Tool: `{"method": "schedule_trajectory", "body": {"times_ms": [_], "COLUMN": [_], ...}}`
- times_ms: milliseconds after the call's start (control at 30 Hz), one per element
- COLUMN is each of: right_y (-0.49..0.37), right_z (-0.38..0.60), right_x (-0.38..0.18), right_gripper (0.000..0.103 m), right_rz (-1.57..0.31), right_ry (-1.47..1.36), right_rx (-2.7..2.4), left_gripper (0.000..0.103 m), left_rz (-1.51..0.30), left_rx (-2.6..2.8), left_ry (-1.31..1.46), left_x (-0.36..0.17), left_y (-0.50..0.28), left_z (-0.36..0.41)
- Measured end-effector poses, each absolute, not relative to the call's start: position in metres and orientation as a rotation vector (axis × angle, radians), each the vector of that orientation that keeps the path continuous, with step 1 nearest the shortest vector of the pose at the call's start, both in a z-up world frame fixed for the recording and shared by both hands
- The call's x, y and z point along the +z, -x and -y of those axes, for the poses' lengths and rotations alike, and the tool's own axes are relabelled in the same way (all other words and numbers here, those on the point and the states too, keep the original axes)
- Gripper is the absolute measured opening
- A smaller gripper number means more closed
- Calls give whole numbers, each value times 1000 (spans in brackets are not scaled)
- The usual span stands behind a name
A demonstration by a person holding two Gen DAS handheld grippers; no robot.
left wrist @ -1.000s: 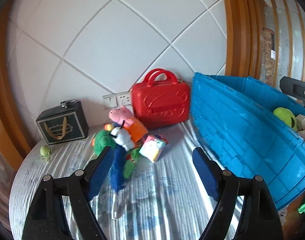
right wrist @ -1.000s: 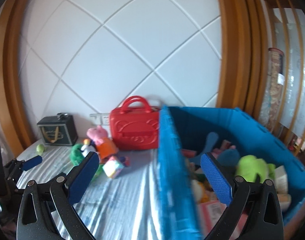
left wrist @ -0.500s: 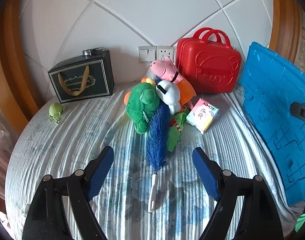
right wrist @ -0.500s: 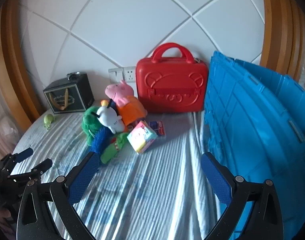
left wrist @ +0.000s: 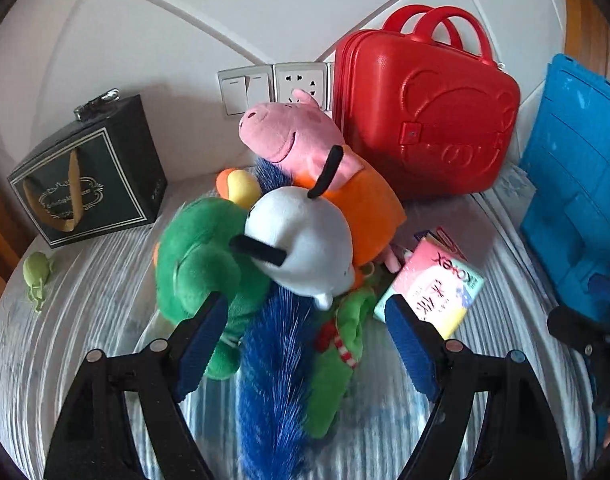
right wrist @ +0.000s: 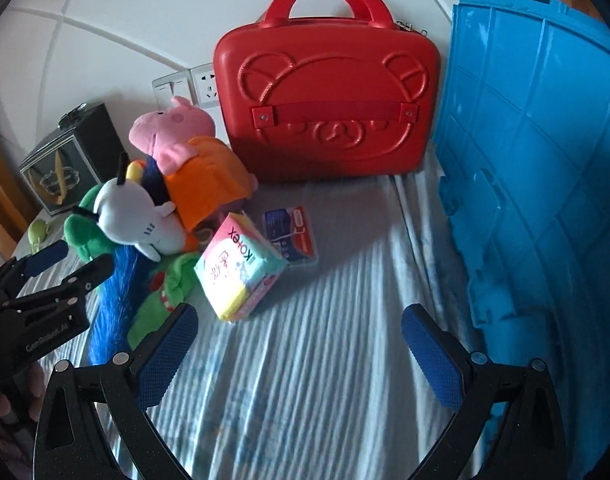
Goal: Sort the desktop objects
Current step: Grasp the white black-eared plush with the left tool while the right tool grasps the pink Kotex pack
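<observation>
A heap of soft toys lies on the striped cloth: a pink pig (left wrist: pixel 293 136) (right wrist: pixel 173 128), a white dog (left wrist: pixel 301 248) (right wrist: pixel 129 216) and a green plush (left wrist: pixel 201 256). A blue feather duster (left wrist: pixel 273 380) (right wrist: pixel 117 300) runs under them. My left gripper (left wrist: pixel 305 340) (right wrist: pixel 71 264) is open, astride the duster and the green plush without pressing on them. A pastel tissue packet (left wrist: pixel 429 288) (right wrist: pixel 237 268) lies right of the heap, with a small card case (right wrist: pixel 293 236) behind it. My right gripper (right wrist: pixel 301 352) is open over bare cloth, just short of the packet.
A red hard case (left wrist: pixel 425 112) (right wrist: pixel 329 96) stands against the wall. A blue crate (left wrist: pixel 577 184) (right wrist: pixel 545 160) walls off the right side. A black gift box (left wrist: pixel 85 176) and a small green toy (left wrist: pixel 37 272) sit at the left. A hand holds the left gripper.
Both grippers have dropped and come closer to the toys. The left now straddles the duster; the right has swung left from the crate to the packet. Both jaws stayed open.
</observation>
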State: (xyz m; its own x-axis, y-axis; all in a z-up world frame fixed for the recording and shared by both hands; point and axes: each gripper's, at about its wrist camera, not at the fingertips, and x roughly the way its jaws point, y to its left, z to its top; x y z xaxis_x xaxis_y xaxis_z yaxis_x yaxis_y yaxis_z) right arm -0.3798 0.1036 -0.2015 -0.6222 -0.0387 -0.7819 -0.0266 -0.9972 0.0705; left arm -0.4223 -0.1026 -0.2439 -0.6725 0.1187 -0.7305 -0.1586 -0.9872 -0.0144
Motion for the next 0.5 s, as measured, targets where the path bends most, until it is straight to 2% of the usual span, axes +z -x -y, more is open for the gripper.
{"method": "schedule_trajectory", "body": {"times_ms": [167, 300, 333, 367, 400, 433, 500], "right_y": [415, 441, 444, 449, 453, 456, 460], "right_z": [-97, -94, -93, -91, -91, -90, -86], "right_x": [-230, -254, -258, -263, -266, -269, -274], "right_gripper": [103, 103, 103, 103, 103, 101, 91], "right_rz": [211, 293, 301, 313, 326, 337, 342], "right_ry": [-1401, -1465, -1473, -1481, -1487, -1493, -1500], "right_rx": [-2801, -2757, -2751, -2741, -2727, -2712, -2694], "left_gripper": [81, 80, 77, 61, 54, 53, 46], "left_rz": [-13, -80, -87, -87, -60, -14, 29], "left_rx": [2737, 2743, 2743, 2740, 2729, 2722, 2723], "left_ry": [1214, 1200, 1201, 1217, 1244, 1247, 1224], "left_x": [-269, -281, -284, -287, -292, -294, -293], "left_y": [460, 476, 478, 482, 486, 487, 485], "left_z": [95, 84, 83, 83, 86, 90, 95]}}
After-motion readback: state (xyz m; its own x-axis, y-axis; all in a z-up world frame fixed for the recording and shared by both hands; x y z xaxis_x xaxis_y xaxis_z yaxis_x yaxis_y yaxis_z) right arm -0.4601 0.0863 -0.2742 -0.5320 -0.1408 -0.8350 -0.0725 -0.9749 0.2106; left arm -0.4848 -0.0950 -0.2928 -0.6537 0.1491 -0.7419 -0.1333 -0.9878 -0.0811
